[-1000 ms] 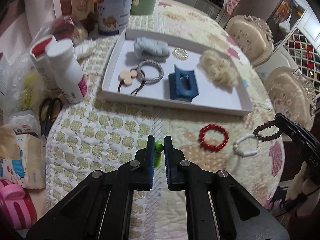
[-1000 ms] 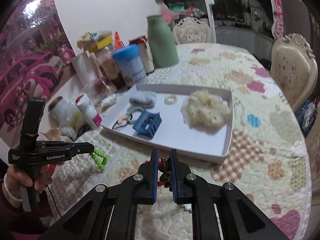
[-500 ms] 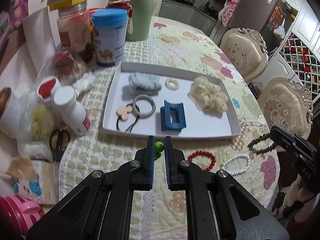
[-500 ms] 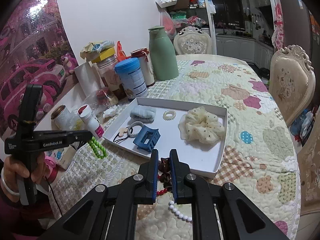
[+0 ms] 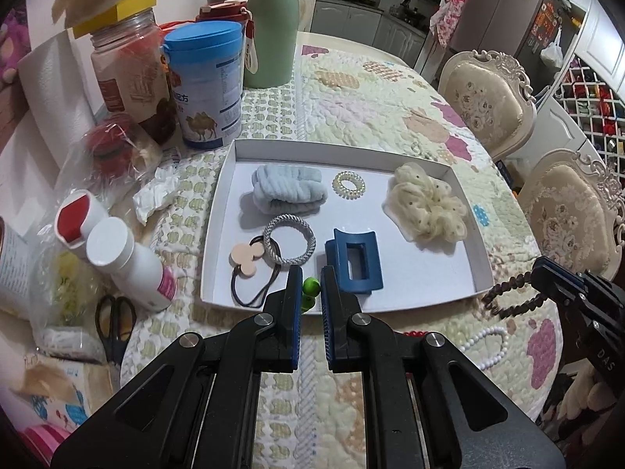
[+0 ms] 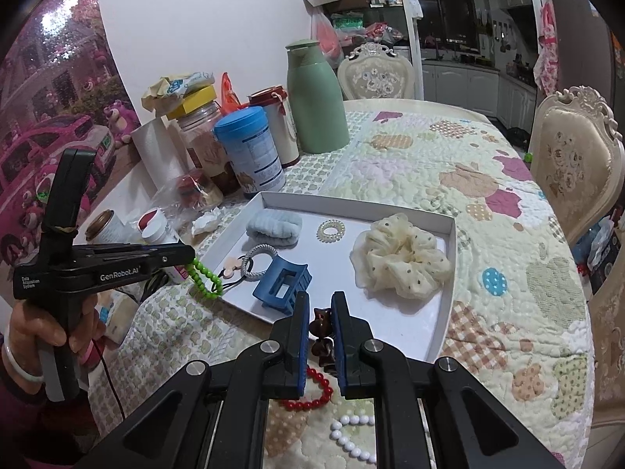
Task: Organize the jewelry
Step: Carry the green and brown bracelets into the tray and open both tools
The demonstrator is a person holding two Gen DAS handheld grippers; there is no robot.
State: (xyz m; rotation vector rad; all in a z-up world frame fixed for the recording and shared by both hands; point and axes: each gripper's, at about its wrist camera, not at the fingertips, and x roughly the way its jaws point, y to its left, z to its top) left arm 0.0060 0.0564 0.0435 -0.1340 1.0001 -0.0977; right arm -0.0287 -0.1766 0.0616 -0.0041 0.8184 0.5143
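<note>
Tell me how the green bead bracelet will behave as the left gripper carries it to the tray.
Probably floppy: the green bead bracelet hangs in a limp loop below the left gripper, so it may swing. Its beads look smooth and round, so it could slip from a light pinch. Set in the white tray, it should slump flat rather than roll.

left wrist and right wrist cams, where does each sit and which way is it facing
Left wrist: sits on the left hand-held gripper, looks forward across the white tray; its fingers pinch a green bead bracelet; the right hand-held gripper shows at right.
Right wrist: sits on the right hand-held gripper, faces the tray diagonally; fingers pinch a brown bead bracelet; the person's hand shows at left.
Shared: tray, blue claw clip, cream scrunchie.
</note>
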